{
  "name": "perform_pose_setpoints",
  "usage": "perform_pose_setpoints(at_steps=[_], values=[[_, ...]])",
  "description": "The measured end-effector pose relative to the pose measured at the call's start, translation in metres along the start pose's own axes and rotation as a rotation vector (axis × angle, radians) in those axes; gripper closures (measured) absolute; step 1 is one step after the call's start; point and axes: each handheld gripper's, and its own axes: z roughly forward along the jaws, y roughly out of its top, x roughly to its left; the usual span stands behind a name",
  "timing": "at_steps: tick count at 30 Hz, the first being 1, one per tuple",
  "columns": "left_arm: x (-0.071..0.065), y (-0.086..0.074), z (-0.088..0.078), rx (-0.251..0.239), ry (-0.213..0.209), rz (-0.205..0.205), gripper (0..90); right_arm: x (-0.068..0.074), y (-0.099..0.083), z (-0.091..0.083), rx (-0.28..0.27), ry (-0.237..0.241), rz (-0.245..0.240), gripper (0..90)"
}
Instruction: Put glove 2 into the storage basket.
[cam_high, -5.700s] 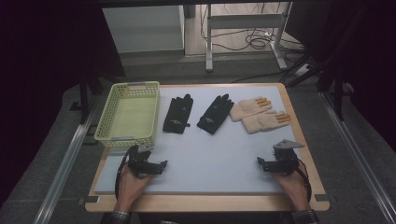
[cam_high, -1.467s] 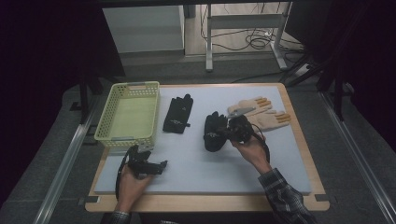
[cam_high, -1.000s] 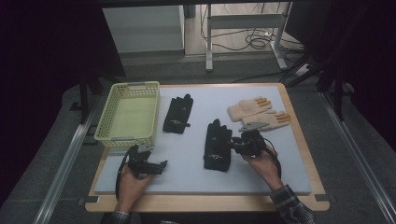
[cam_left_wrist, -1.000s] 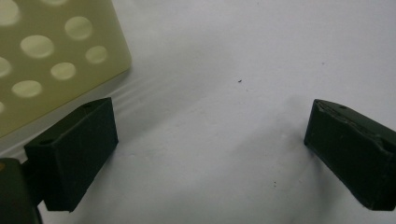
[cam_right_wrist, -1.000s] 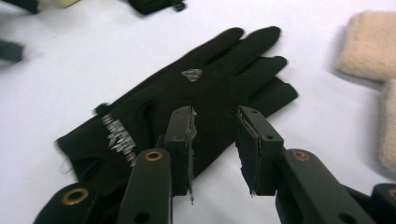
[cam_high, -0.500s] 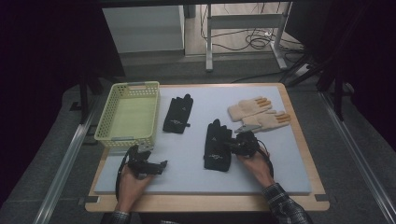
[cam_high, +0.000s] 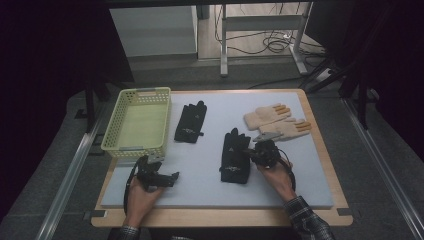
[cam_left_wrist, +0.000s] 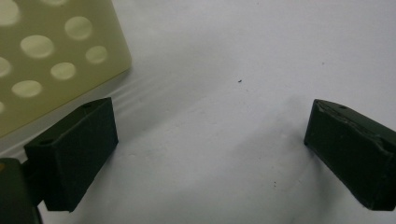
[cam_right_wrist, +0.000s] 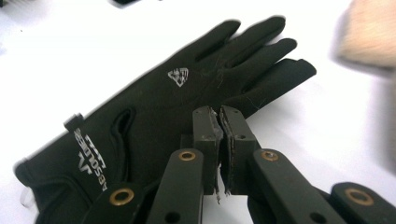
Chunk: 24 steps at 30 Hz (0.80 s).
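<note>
A black glove (cam_high: 235, 157) with a white logo lies flat in the middle of the grey mat (cam_high: 210, 190), fingers pointing away from me. My right gripper (cam_high: 248, 151) is at its right edge. In the right gripper view its jaws have just been closing and now meet, the tips (cam_right_wrist: 219, 112) over the black glove (cam_right_wrist: 154, 107) near the thumb. I see no fold of fabric between the pads. My left gripper (cam_high: 170, 177) rests at the front left of the mat. Its jaws (cam_left_wrist: 210, 154) stand wide open over bare mat.
A second black glove (cam_high: 191, 122) lies behind, beside the yellow-green basket (cam_high: 111, 125) at the back left. The basket's corner (cam_left_wrist: 46, 56) is close to the left gripper's jaws. Two tan gloves (cam_high: 267, 115) (cam_high: 287, 129) lie at the back right; one (cam_right_wrist: 369, 37) is blurred.
The right gripper came in from the front right, drew the black glove from the back row toward the middle, then edged slightly left. The left hand stayed still.
</note>
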Motion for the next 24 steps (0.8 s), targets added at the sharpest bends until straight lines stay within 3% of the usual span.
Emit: perform_pose_setpoints(at_steps=[7, 11, 21, 24], values=[[0.0, 0.0, 0.0, 0.0, 0.0, 0.0, 3.0, -0.011, 0.009, -0.035, -0.013, -0.047, -0.014, 84.7], [0.0, 0.0, 0.0, 0.0, 0.0, 0.001, 3.0, -0.002, 0.021, -0.042, -0.017, -0.038, -0.038, 84.6], [0.0, 0.0, 0.0, -0.001, 0.0, -0.001, 3.0, 0.032, 0.054, -0.002, -0.024, 0.087, -0.067, 84.3], [0.0, 0.0, 0.0, 0.003, 0.001, 0.003, 3.0, 0.041, 0.06, 0.01, -0.031, 0.134, -0.068, 77.9]])
